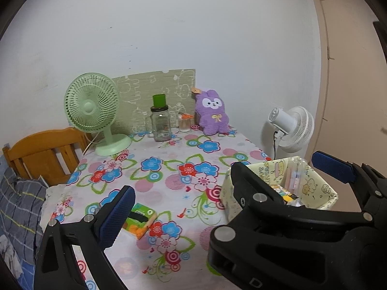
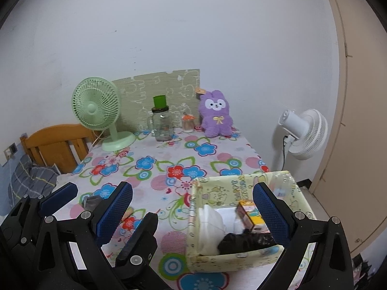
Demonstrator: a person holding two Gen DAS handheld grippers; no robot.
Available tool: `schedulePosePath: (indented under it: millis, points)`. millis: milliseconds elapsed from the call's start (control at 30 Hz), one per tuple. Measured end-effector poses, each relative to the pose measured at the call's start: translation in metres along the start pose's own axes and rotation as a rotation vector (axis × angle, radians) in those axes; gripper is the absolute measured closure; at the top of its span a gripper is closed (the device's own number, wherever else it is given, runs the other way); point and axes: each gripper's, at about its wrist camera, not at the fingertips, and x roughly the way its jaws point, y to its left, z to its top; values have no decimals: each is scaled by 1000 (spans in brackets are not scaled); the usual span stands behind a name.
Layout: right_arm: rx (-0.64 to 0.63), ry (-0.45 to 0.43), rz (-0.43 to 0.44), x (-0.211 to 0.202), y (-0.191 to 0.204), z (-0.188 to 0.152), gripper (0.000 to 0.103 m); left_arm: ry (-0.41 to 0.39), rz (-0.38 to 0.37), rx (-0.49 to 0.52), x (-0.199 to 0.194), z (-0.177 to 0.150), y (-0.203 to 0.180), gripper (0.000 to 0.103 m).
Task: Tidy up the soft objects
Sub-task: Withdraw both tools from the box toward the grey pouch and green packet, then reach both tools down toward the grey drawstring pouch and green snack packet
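Both the left tongs point(image 1: 225, 181) and right tongs point(image 2: 193, 207) hang spread and empty beside the yellow box point(image 2: 217, 257), whose dark contents are hard to make out.

My left camera sits low over the near edge of the table point(image 1: 174, 149) and looks across it to the wall. My right camera sits beside it, nearer the yellow box point(image 2: 241, 256). Both see the purple bunny point(image 1: 212, 113).

Black plastic tool point(image 2: 193, 210) frames, silver screws, blue mesh-textured finger pads point(image 2: 113, 213).
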Motion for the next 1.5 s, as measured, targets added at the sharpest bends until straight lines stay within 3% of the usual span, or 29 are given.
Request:
schedulePosePath:
  millis: [800, 1500]
  points:
    - [-70, -8, 69, 23, 62, -7, 2, 14, 86, -63, 8, -18, 62, 2]
    - [-84, 50, 139, 75, 100, -23, 2, 122, 162, -120, 48, -39, 113, 2]
